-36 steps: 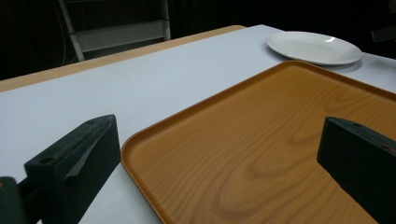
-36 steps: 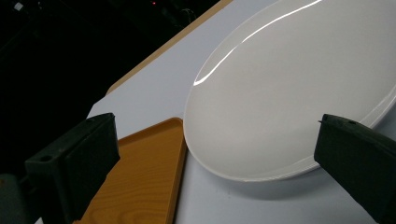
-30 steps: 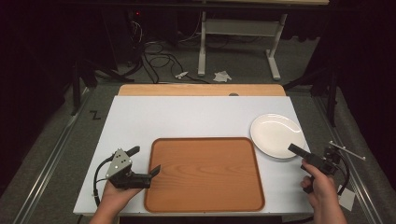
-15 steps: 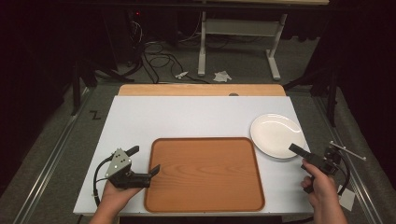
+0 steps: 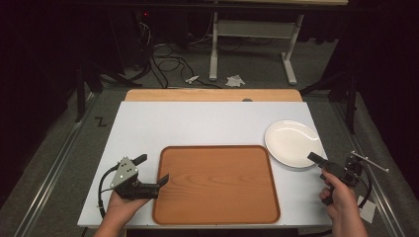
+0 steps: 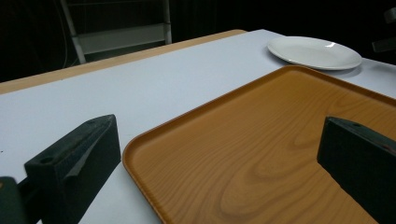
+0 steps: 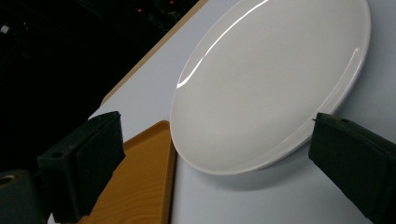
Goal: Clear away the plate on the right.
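An empty wooden tray (image 5: pixel 217 182) lies at the front middle of the white table (image 5: pixel 197 123). A white plate (image 5: pixel 293 143), also empty, sits to its right. My left gripper (image 5: pixel 153 168) is held at the tray's left edge, open. In the left gripper view its fingers (image 6: pixel 74 163) stand wide apart on either side of the tray's corner (image 6: pixel 261 154), with the plate (image 6: pixel 314 52) far off. My right gripper (image 5: pixel 326 165) hovers just in front of the plate's near right rim. In the right gripper view this gripper (image 7: pixel 215 126) is open, and the plate (image 7: pixel 271 84) lies ahead between its jaws.
A strip of bare wood (image 5: pixel 212 95) runs along the table's far edge. Beyond it the floor holds cables (image 5: pixel 163 54) and a desk frame (image 5: pixel 252 34). A metal rail (image 5: pixel 54 163) runs along the table's left side.
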Available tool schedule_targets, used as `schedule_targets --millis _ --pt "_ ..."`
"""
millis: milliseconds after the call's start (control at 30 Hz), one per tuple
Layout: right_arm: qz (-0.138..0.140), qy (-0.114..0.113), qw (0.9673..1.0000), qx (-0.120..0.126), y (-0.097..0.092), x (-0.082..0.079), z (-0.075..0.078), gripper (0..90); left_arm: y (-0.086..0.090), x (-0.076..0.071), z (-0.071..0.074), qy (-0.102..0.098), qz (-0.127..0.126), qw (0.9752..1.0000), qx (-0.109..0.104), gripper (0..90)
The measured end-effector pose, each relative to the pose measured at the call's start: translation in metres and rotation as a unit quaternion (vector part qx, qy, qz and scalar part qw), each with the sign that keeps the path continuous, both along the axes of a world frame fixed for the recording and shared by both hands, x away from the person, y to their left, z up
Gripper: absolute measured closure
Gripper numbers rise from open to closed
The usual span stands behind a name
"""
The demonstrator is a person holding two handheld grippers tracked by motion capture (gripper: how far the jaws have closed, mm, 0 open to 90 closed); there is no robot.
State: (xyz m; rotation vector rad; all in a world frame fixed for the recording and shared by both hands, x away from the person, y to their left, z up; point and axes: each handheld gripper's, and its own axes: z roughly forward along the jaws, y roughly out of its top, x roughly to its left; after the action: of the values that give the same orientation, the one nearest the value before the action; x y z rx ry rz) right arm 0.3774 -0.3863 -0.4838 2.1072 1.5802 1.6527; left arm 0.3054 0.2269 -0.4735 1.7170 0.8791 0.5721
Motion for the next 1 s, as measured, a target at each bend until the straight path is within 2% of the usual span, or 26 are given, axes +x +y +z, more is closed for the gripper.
schedule_targets --millis 167,333,600,700,867,933,1000 --pt "-0.007 0.009 0.9998 0.013 -0.004 0.000 -0.002 6.0 0.000 -0.001 0.001 -0.004 0.000 1.0000 -0.001 0.2" --pt "-0.004 0.016 0.9997 0.019 -0.005 0.001 -0.006 6.0 0.000 0.001 -0.001 0.003 0.000 1.0000 0.001 0.2" --pt "-0.011 0.040 0.9983 0.040 -0.006 0.003 -0.012 5.8 -0.002 0.000 0.000 -0.003 -0.008 0.9999 0.006 0.3" --pt "-0.009 0.041 0.9981 0.045 -0.005 0.003 -0.012 5.7 -0.001 0.000 0.000 -0.003 -0.009 0.9999 0.006 0.3" --pt "-0.017 0.054 0.9966 0.060 -0.003 0.004 -0.016 8.1 -0.001 -0.001 0.001 -0.007 -0.012 0.9999 0.006 0.3" --pt "-0.020 0.066 0.9952 0.070 -0.003 0.005 -0.018 8.7 -0.001 -0.002 0.001 -0.008 -0.012 0.9999 0.006 0.2" --pt "-0.021 0.073 0.9947 0.069 -0.003 0.006 -0.019 9.5 -0.001 -0.002 0.001 -0.006 -0.012 0.9999 0.007 0.2"
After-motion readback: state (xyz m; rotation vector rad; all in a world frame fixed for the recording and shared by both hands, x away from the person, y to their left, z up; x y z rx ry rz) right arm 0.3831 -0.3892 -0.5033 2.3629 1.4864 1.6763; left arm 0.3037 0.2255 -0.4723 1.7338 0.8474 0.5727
